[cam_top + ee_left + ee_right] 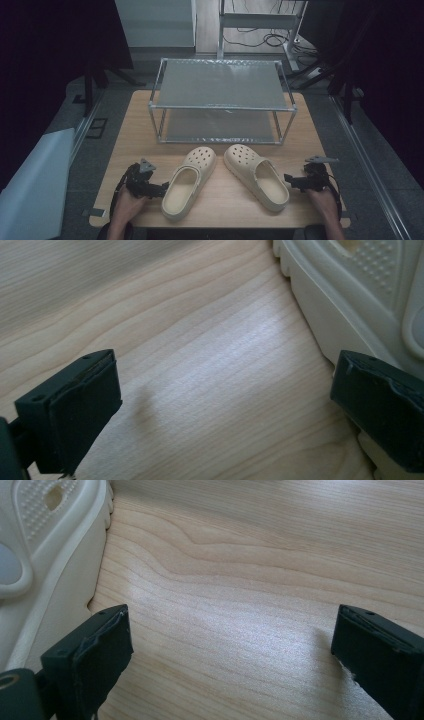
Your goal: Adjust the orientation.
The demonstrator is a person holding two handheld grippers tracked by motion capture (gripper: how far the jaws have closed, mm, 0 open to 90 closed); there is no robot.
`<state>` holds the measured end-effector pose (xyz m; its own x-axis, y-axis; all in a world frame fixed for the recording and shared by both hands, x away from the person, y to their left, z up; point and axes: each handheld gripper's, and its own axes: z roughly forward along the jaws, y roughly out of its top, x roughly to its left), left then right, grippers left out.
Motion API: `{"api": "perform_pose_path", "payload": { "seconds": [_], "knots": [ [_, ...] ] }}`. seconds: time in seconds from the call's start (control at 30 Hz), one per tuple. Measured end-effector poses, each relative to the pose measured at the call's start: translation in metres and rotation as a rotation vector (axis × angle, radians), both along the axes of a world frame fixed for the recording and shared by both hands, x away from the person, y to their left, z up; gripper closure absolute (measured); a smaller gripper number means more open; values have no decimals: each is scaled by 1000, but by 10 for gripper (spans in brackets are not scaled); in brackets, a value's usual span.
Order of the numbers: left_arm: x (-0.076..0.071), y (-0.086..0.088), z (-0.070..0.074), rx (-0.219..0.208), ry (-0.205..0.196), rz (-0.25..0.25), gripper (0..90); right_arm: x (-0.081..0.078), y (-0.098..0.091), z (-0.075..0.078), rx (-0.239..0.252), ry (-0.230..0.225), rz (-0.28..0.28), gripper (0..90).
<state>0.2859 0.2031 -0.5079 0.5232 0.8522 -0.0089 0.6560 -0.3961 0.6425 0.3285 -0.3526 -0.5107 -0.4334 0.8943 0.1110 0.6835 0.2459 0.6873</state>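
Clogs, two of them and cream-coloured, lie side by side on the wooden table (125,145), between the person's hands and a two-tier metal rack (222,102). The left clog (189,181) and the right clog (257,176) both point their perforated toes toward the rack, heels toward the person. Their long axes run front to back and converge at the toes, so the heels sit further apart than the tips.

From the high view, the whole layout is readable: the rack stands at the far half of the table, and both its shelves carry nothing. The left gripper (161,188) rests just beside the outer edge of the left clog, near its heel; the right gripper (290,178) rests just beside the outer edge of the right clog.

Each gripper view gives the close detail. In the left gripper view, the jaws stand spread wide over bare wood grain, with the clog's ribbed sole wall at the right jaw. In the right gripper view, the jaws are likewise spread, pinching nothing, with the clog's side wall at the left jaw
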Motion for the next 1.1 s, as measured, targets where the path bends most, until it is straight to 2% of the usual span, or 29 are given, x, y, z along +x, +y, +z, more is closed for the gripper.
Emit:
{"api": "perform_pose_path", "payload": {
  "seconds": [0.57, 0.9, 1.1],
  "knots": [
    [-9, -11, 2, -1, 13, -42, 0, 0, 0, 0, -3, -2, 0, 36],
    [-13, 1, 23, -74, -47, 13, 0, 0, -1, 1, 3, -8, -4, 36],
    [-17, -5, 38, -90, -65, 10, 0, 0, -2, 1, 8, -6, -8, 35]
  ]
}}
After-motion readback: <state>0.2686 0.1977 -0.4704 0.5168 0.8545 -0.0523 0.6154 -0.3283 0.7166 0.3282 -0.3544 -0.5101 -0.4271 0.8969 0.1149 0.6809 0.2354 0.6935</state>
